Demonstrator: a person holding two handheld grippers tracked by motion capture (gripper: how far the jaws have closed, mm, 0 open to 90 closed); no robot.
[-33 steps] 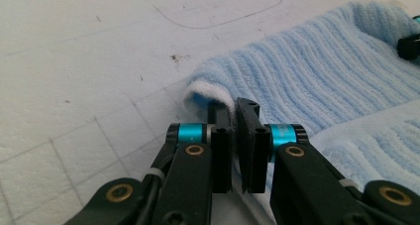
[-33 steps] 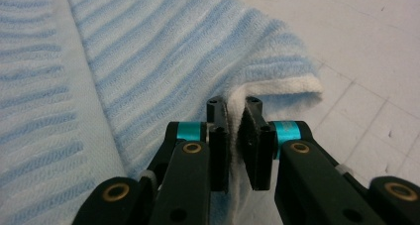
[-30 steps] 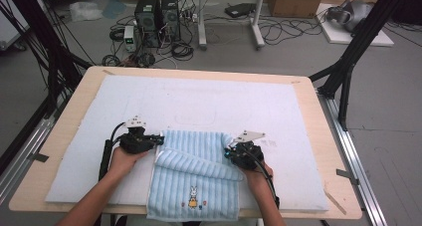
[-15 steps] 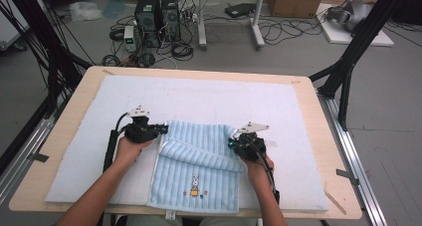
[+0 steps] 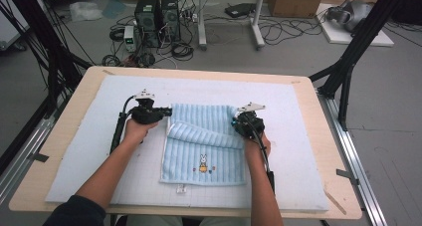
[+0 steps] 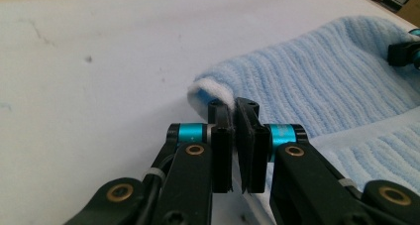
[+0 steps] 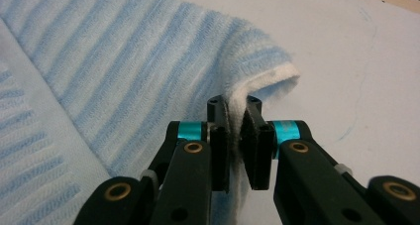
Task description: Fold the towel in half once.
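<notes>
The towel [image 5: 204, 146] lies on the mat [image 5: 298, 151] that covers my table [image 5: 42, 171], its far part folded back toward me over the near part. My left gripper [image 5: 166, 112] sits at the fold's 9 o'clock end and my right gripper [image 5: 235, 122] at its 3 o'clock end, each touching a corner. Beyond the table at 12 o'clock, computer towers [image 5: 157, 12] stand on the floor

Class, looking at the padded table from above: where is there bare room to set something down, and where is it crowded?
Bare white mat lies right of the towel, beyond its far edge, and left of the left gripper. Crowded: the middle front, where both grippers, including the right gripper, clamp the towel's corners.
</notes>
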